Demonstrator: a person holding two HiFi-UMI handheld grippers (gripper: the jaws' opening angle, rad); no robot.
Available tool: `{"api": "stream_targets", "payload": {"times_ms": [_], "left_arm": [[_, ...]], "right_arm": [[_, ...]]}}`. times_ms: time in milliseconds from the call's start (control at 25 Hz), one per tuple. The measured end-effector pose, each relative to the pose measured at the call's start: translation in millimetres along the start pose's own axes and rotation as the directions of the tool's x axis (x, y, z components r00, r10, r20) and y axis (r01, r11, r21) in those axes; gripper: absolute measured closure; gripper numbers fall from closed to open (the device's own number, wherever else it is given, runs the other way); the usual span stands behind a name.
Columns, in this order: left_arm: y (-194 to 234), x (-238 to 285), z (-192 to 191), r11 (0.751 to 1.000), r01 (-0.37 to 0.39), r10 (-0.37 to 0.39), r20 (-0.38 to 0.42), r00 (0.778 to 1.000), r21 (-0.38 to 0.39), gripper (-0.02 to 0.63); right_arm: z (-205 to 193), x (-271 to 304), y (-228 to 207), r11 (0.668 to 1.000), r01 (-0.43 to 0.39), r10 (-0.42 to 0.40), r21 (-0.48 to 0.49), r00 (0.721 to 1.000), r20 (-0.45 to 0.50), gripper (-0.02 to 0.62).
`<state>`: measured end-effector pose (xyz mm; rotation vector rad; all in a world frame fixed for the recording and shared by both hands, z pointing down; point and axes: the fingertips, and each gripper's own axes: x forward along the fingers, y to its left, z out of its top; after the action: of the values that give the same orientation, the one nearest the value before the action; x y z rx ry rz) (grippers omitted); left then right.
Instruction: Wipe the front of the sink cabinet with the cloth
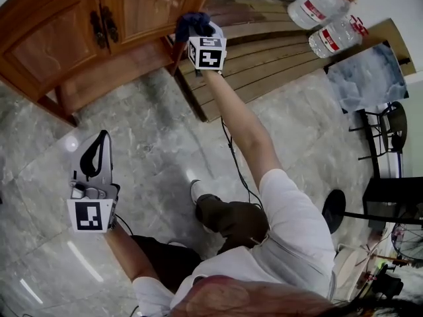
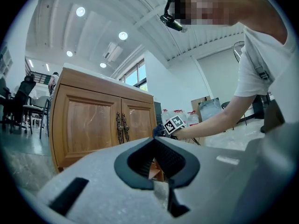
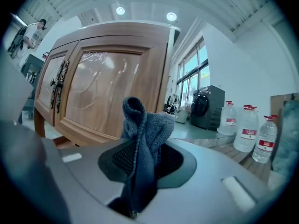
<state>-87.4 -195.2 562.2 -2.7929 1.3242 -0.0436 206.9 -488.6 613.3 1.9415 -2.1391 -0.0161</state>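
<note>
Left gripper (image 1: 98, 147): we see it held low over the grey marble floor (image 1: 158, 177), well apart from the cabinet. In the left gripper view its jaws meet at the tips with nothing between them. Only a sliver of floor and a cabinet foot shows through the small gap lower down.

Sink cabinet (image 1: 73, 51): it is brown wood with two panelled doors, both closed. We note dark ornate handles (image 1: 104, 24) side by side at the middle seam. From the left gripper view the whole front faces us, standing on short feet.

Right gripper (image 1: 198, 30): the person's arm (image 1: 248, 127) is stretched forward and holds it at the cabinet's right front corner, low down. Its jaws are clamped on the cloth (image 3: 141, 125), which is dark blue and stands up bunched from between the pads. In the right gripper view the cloth sits in front of the lower edge of the right door and the corner post. In the head view it overlaps that corner. We cannot tell whether it touches the wood.

Further right: wooden boards (image 1: 284, 55) lie on the floor just beside the cabinet. Three water bottles (image 1: 327, 8) with red caps and red labels stand at their far end. A dark washing machine (image 3: 205, 108) shows behind them in the right gripper view.
</note>
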Motion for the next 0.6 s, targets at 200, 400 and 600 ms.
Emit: {"api": "stream_targets", "payload": {"times_ms": [200, 400, 600], "left_arm": [[1, 0, -5, 1.0, 0.007, -0.007, -0.011, 1.0, -0.001, 0.601], [-2, 0, -4, 1.0, 0.012, -0.012, -0.012, 1.0, -0.004, 0.601], [-1, 0, -5, 1.0, 0.01, -0.01, -0.01, 1.0, 0.0, 0.601]], "right_arm": [[9, -1, -18, 1.0, 0.025, -0.025, 0.006, 1.0, 0.003, 0.485], [10, -5, -17, 1.0, 0.015, -0.015, 0.01, 1.0, 0.009, 0.486], [21, -21, -4, 0.999, -0.042, 0.042, 0.006, 0.997, 0.066, 0.486]]}}
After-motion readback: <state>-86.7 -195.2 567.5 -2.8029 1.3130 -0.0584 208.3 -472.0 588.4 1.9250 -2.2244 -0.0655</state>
